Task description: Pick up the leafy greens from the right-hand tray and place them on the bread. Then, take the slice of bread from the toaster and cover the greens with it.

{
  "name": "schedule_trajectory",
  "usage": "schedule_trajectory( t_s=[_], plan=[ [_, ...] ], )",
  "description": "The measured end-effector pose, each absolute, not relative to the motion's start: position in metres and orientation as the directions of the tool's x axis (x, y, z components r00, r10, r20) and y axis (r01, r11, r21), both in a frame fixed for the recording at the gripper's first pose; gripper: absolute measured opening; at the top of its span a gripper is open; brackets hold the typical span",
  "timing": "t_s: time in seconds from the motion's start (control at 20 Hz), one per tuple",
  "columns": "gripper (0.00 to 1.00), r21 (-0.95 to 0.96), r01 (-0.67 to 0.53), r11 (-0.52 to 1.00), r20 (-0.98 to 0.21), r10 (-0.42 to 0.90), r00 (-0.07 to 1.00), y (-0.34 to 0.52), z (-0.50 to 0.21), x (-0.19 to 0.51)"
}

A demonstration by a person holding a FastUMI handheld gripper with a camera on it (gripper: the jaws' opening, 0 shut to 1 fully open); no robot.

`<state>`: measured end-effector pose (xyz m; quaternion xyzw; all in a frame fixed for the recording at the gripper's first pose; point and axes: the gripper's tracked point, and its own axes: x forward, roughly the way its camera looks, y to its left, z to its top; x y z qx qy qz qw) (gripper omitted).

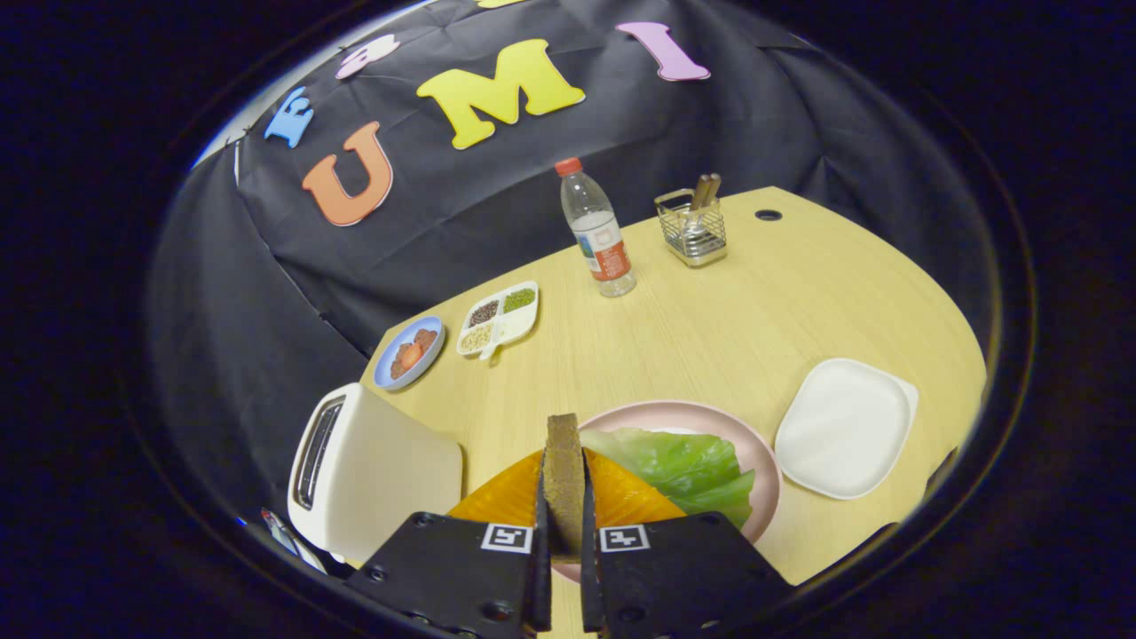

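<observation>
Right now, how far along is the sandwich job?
Done: the leafy greens lie on the pink plate, and the white tray on the right is bare. In hand: the gripper is shut on the bread slice, held edge-up beside the toaster. Left: laying that slice over the greens.

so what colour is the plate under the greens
Pink plate, under the leafy greens, clearest in the gripper view.

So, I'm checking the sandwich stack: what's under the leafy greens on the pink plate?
The leafy greens lie on the pink plate. Any bread beneath is covered. The gripper is shut on the bread slice.
</observation>
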<state>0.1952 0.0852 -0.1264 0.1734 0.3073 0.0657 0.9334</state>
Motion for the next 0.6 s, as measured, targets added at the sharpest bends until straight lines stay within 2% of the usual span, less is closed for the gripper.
schedule_trajectory(
  t_s=[0.35,0.6],
  plan=[
    [0.15,0.282,-0.031,0.959,-0.526,0.181,0.831,0.049,-0.149,0.198],
    [0.36,0.176,-0.035,0.984,-0.520,0.124,0.845,0.035,-0.167,0.202]
  ],
)
